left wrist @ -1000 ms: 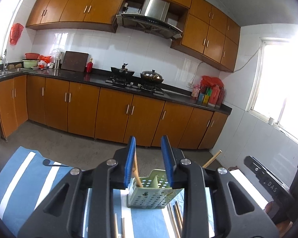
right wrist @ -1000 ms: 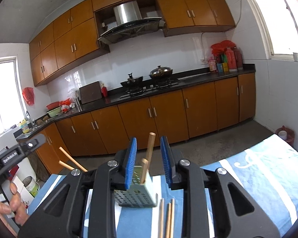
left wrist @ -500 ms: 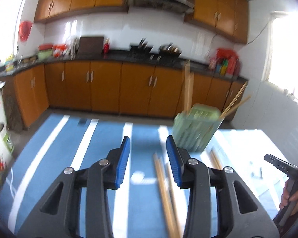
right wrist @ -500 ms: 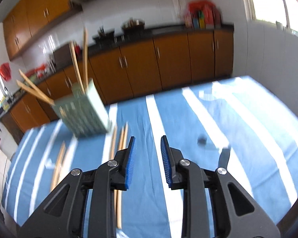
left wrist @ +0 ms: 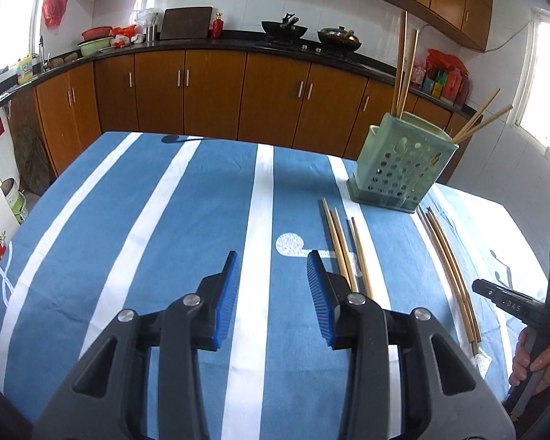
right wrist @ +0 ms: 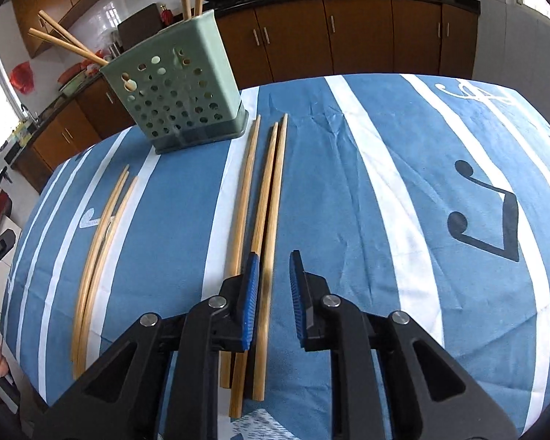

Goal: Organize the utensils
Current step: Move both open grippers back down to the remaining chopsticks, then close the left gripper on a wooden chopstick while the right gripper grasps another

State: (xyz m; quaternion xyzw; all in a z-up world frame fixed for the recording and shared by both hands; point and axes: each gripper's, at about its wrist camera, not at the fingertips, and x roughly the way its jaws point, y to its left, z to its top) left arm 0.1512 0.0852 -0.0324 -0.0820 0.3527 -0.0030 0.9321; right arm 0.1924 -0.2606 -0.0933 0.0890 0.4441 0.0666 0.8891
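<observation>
I am holding my left black claw with blue pads [left wrist: 271, 267] angled downward, its jaws standing apart with nothing between them. My right black claw with blue pads [right wrist: 273, 269] is tilting down more steeply, its jaws having just been closing, narrowly parted and gripping nothing. My right hand [left wrist: 539, 361] is wrapping its handle.
</observation>
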